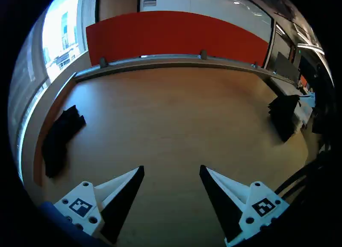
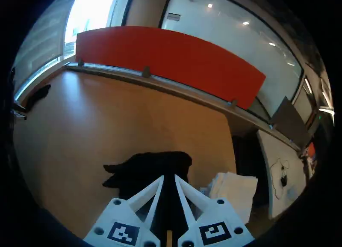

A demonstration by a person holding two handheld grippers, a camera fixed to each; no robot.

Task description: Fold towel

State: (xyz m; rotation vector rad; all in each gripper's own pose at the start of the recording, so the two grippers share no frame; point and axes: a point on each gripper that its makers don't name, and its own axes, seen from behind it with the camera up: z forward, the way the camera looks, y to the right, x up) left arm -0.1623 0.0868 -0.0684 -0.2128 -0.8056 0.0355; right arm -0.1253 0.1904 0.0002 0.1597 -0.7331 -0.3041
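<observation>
Gripping views over a wooden table [image 1: 171, 118].

Left gripper view: the left gripper [image 1: 171, 168] has its jaws spread wide, with nothing between them and bare tabletop beneath. A crumpled dark cloth [image 1: 57, 140] lies well to the left of the jaws. A dark folded stack [image 1: 284, 114] sits well to their right. A red partition [image 1: 179, 37] stands beyond the table's far edge.

Right gripper view: the right gripper [image 2: 169, 176] has its jaws drawn almost together. The dark towel [image 2: 141, 168] fills the narrow gap and spreads ahead and left of the tips. A white stack [image 2: 235, 191] lies just right of the jaws.
</observation>
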